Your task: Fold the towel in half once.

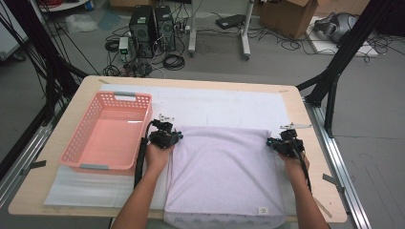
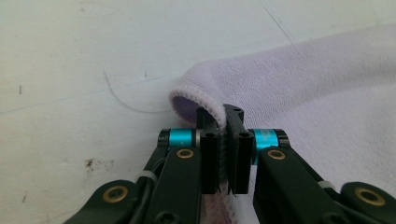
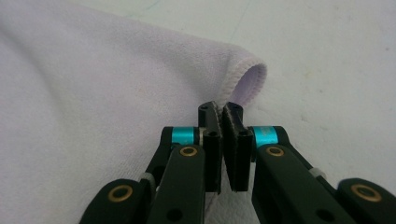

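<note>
A pink plastic basket [image 1: 107,133] with perforated walls and grey handle strips sits on the left part of the wooden table [image 1: 315,143]. The basket interior holds nothing. A white mat [image 1: 215,102] covers most of the tabletop; the basket rests partly on its left portion. Strips of tape [image 1: 329,180] lie at the table's right and left edges. Black frame struts [image 1: 334,71] stand at both sides of the table. On the grey floor beyond the table stand two black computer towers [image 1: 153,28], surrounded by loose coiled cables [image 1: 173,61]. A white stand with two legs [image 1: 244,33] stands behind them. A cardboard box [image 1: 289,16] sits at the upper right.
</note>
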Motion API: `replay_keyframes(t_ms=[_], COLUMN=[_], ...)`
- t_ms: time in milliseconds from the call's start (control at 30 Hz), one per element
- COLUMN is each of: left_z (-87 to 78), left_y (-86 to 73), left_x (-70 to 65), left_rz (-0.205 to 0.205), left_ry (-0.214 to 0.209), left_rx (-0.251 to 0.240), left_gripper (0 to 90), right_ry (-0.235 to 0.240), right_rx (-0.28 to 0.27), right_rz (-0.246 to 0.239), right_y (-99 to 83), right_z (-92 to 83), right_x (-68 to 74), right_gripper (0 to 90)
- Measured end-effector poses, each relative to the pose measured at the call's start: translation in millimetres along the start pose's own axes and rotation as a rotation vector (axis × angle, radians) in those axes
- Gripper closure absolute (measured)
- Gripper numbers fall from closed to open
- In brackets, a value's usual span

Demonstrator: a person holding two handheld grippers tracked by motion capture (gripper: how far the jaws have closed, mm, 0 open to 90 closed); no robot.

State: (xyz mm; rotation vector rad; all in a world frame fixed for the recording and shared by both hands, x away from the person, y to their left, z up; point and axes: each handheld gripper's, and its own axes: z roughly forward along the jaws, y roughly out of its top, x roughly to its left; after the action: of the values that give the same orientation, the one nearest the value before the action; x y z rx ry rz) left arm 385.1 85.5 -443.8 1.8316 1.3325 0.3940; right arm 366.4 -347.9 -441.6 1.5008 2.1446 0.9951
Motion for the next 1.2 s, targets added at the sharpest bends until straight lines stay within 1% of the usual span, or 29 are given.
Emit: replay_keyframes(t_ms=[67,100,133,167,233,300,333,367,467,500,533,567,700,800,833,867,900,933,967,1000,1033,1067,1133,1200], left_z=[-3.5,-4.8,-4.9,-4.5,-6.1,-8.2,-8.3,-7.6,-2.9,-1.0,1.4,3.3,11.3,18.0,19.6,21.2,22.6,23.2,23.0,21.9,20.3,19.2,15.7,13.0], left_y=[5.5,7.6,10.4,14.9,24.7,39.5,44.5,52.9,69.7,74.0,78.9,83.2,96.8,97.7,96.4,95.0,93.7,92.4,90.7,88.8,86.7,85.5,80.6,74.9], left_x=[1.2,2.7,5.1,5.6,4.9,6.7,8.2,10.7,15.9,17.6,19.4,20.9,26.0,32.0,33.5,35.2,36.9,38.4,37.6,36.4,35.3,34.4,31.1,25.9], left_rz=[-0.03,-0.061,-0.083,-0.071,-0.067,-0.07,-0.078,-0.086,-0.072,-0.067,-0.064,-0.054,-0.038,-0.057,-0.061,-0.065,-0.085,-0.089,-0.076,-0.065,-0.063,-0.064,-0.062,-0.037], left_ry=[0.003,-0.005,-0.014,-0.011,-0.014,-0.019,-0.022,-0.027,-0.022,-0.022,-0.023,-0.025,-0.018,-0.012,-0.007,-0.015,-0.04,-0.067,-0.071,-0.074,-0.083,-0.092,-0.096,-0.1], left_rx=[-0.055,-0.085,-0.081,-0.071,-0.098,-0.132,-0.139,-0.149,-0.168,-0.173,-0.165,-0.167,-0.178,-0.188,-0.186,-0.183,-0.171,-0.152,-0.14,-0.138,-0.141,-0.126,-0.139,-0.127], left_gripper=[85.9,85.9,85.9,86.0,86.0,86.0,85.9,85.9,85.8,85.8,85.8,85.8,85.7,85.0,83.7,80.6,69.6,61.2,57.2,53.7,52.5,51.7,49.2,48.9], right_ry=[-0.017,-0.019,-0.022,-0.025,-0.031,-0.039,-0.038,-0.039,-0.034,-0.039,-0.042,-0.045,-0.048,-0.042,-0.041,-0.05,-0.062,-0.062,-0.061,-0.058,-0.054,-0.054,-0.052,-0.051], right_rx=[-0.028,-0.051,-0.067,-0.074,-0.104,-0.133,-0.142,-0.156,-0.198,-0.199,-0.2,-0.202,-0.207,-0.217,-0.219,-0.219,-0.211,-0.2,-0.191,-0.186,-0.186,-0.189,-0.182,-0.179], right_rz=[0.007,0.01,0.01,0.011,-0.002,-0.007,-0.004,-0.004,-0.006,-0.011,-0.013,-0.015,0.001,0.017,0.026,0.023,0.024,0.033,0.051,0.065,0.069,0.073,0.079,0.064], right_y=[0.7,1.9,3.5,6.4,15.3,26.7,32.7,37.0,55.3,60.1,64.4,68.0,81.1,89.0,90.6,91.2,90.5,89.4,88.0,86.4,84.2,82.0,78.1,74.2], right_z=[-2.7,-4.4,-5.6,-6.2,-8.2,-10.8,-11.9,-12.7,-13.6,-12.4,-10.4,-8.3,2.2,10.3,12.8,15.3,17.7,20.2,21.7,22.6,22.4,21.7,19.7,16.0], right_x=[-4.2,-6.1,-7.8,-9.1,-10.7,-13.1,-15.2,-16.3,-19.7,-20.7,-21.7,-22.9,-29.0,-32.7,-32.5,-31.8,-31.0,-31.1,-31.7,-32.5,-32.8,-32.3,-29.9,-27.1], right_gripper=[87.5,87.5,87.6,87.6,87.6,87.6,87.5,87.5,87.5,87.5,87.4,87.4,87.4,87.4,87.3,86.9,84.2,77.4,68.8,65.2,64.5,63.5,61.7,59.7])
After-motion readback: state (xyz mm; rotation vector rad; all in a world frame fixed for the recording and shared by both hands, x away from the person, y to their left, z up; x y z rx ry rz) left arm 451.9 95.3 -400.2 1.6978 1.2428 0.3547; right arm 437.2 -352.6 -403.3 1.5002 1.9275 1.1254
